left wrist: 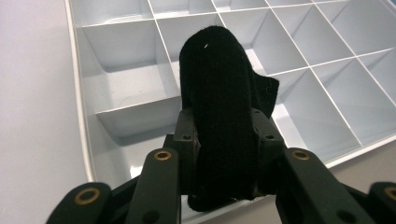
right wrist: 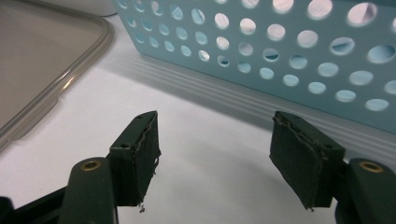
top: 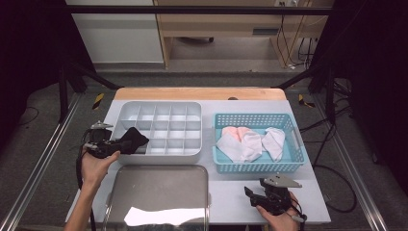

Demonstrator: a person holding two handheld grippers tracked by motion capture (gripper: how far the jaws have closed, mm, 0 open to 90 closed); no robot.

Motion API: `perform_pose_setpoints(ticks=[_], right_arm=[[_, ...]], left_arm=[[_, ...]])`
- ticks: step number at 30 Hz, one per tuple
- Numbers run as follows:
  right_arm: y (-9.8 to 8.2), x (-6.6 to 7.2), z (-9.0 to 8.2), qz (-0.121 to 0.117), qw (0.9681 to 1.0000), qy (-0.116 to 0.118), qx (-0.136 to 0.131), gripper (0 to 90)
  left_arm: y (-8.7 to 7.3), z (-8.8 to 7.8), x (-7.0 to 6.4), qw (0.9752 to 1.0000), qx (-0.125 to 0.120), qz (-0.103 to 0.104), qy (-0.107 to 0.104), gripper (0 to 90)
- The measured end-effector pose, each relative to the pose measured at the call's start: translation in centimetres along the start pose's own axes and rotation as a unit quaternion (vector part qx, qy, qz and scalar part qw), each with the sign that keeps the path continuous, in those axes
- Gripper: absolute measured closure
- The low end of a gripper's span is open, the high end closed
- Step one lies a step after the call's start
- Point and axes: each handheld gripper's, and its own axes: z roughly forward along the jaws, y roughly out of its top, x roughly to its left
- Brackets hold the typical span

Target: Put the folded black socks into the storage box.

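Note:
My left gripper (top: pixel 113 146) is shut on a rolled black sock (top: pixel 132 140), holding it over the front left corner of the white divided organiser tray (top: pixel 163 108). In the left gripper view the black sock (left wrist: pixel 224 107) stands up between the two pads (left wrist: pixel 187 135), above the tray's compartments (left wrist: pixel 126 93). My right gripper (top: pixel 255 196) rests low on the table at the front right, open, with nothing between its pads (right wrist: pixel 135 156). It faces the blue perforated basket (right wrist: pixel 280 51). That basket (top: pixel 257 166) holds white and pink socks (top: pixel 245 142).
A grey lid or flat tray (top: pixel 159 185) lies at the table's front centre, its rim (right wrist: pixel 70 70) to the left of my right gripper. Bare white tabletop (right wrist: pixel 210 154) lies under the right gripper. The table's wooden back edge (top: pixel 199 93) runs behind both containers.

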Motion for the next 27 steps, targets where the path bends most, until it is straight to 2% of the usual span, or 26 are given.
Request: perform_pose_setpoints(ticks=[5,11,19,23,25,27], right_arm=[[0.0,0.0,0.1,-0.002,1.0,0.001,0.002,32.9],[0.0,0.2,0.3,-0.002,0.9999,0.006,0.009,32.8],[-0.1,0.1,0.4,-0.002,0.9999,0.008,0.014,32.6],[0.0,0.2,0.5,0.0,0.9998,0.01,0.017,32.5],[0.0,0.2,0.5,-0.005,0.9998,0.01,0.016,32.4],[0.0,0.2,0.5,-0.002,0.9998,0.011,0.017,32.4]], left_arm=[[0.2,0.0,-0.1,0.9999,0.002,0.005,0.014,67.9],[0.4,0.6,-1.1,0.9987,0.022,0.028,0.036,68.1],[0.7,1.5,-1.5,0.9977,0.047,0.031,0.037,68.2],[0.9,1.9,-1.9,0.9969,0.06,0.037,0.033,68.3],[0.9,2.2,-2.1,0.9969,0.066,0.037,0.024,68.4],[0.8,2.8,-2.4,0.9957,0.079,0.043,0.024,68.5]])
